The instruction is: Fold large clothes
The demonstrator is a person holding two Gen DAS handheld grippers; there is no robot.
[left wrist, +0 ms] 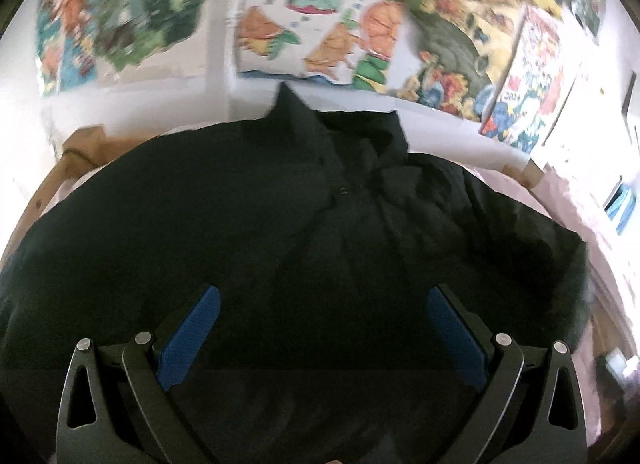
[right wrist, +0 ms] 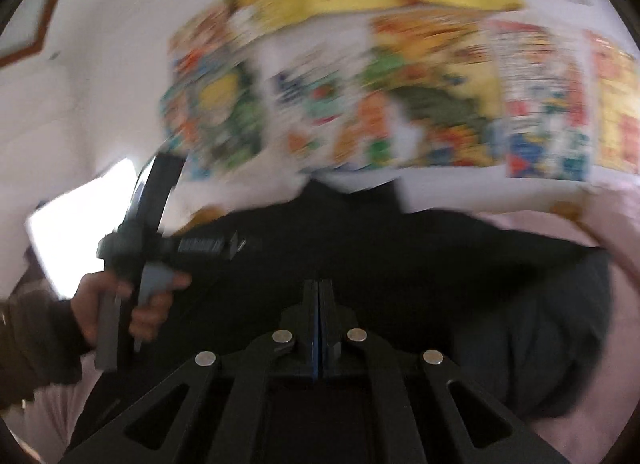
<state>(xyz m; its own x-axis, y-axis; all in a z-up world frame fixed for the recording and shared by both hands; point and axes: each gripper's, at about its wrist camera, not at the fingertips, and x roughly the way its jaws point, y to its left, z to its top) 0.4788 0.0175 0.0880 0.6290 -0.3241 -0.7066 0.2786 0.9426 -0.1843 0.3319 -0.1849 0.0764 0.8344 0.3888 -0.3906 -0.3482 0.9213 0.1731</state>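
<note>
Left gripper (left wrist: 322, 328) jaws wide over the black garment (left wrist: 240, 232) spread across the pink-sheeted bed (left wrist: 560, 200), collar toward the poster wall (left wrist: 328, 24); right gripper (right wrist: 319, 316) pinched closed, grip on fabric unclear, blurred.

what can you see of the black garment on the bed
The black garment is large, matte, soft-looking cloth, spread across a pale pink bed surface below a wall of posters. Its collar end points at the wall, with a small button and bunched creases there. The left gripper hovers open above it; contact is unclear.
</note>
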